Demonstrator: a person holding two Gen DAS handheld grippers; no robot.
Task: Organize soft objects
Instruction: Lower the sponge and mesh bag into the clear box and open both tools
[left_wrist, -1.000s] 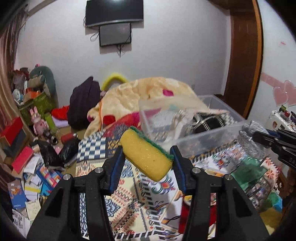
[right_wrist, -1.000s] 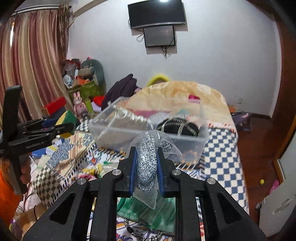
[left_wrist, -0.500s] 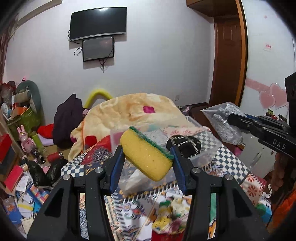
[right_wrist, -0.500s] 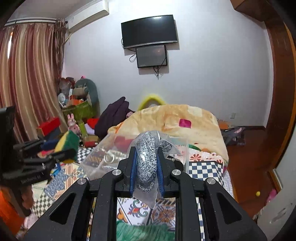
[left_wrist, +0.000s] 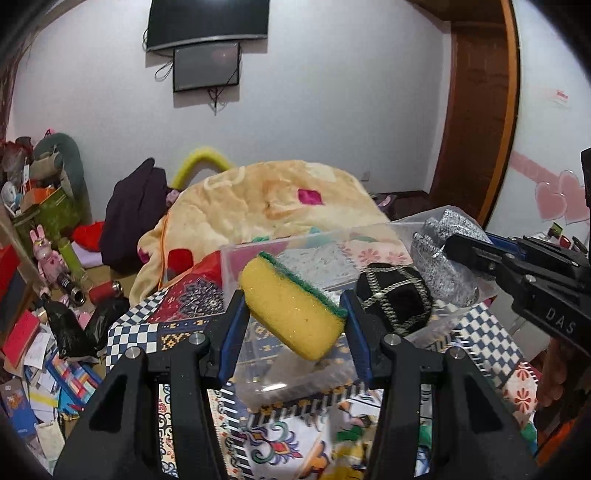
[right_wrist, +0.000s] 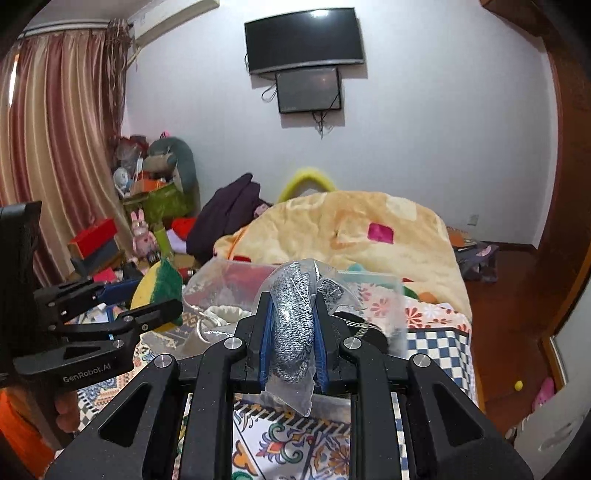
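Observation:
My left gripper (left_wrist: 293, 314) is shut on a yellow sponge (left_wrist: 288, 314) with a green scouring layer, held in the air in front of a clear plastic bin (left_wrist: 258, 258). It also shows in the right wrist view (right_wrist: 157, 291). My right gripper (right_wrist: 293, 325) is shut on a grey knitted cloth in a clear plastic bag (right_wrist: 293, 325), held just before the bin (right_wrist: 369, 284). That bag shows at the right of the left wrist view (left_wrist: 441, 258). The bin holds a black pouch with gold trim (left_wrist: 395, 299) and other soft items.
The bin stands on a patterned, checkered bedspread (left_wrist: 177, 321). A yellow blanket (right_wrist: 351, 229) is heaped behind it. Clutter of boxes and toys (left_wrist: 44, 258) fills the floor at the left. A wooden door frame (left_wrist: 476, 110) is at the right.
Both grippers have moved closer to the bin with their loads still held. The bin now looks larger and nearer in both views.

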